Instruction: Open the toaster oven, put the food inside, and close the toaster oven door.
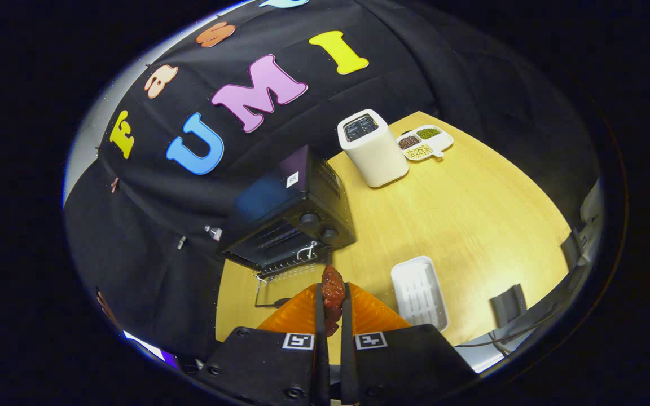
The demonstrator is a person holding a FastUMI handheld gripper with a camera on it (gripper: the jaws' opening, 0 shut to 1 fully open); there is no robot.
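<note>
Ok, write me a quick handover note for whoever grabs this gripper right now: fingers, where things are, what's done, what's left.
Gripper: fingers shut on the piece of food, a dark reddish chunk, held above the table.
Toaster oven: just ahead of the fingers, door dropped open, wire rack at the opening.
White tray: beside the fingers, nothing in it.
Done: door opened, food picked up.
Left: set the food on the rack inside, release, back out, close the door.
</note>
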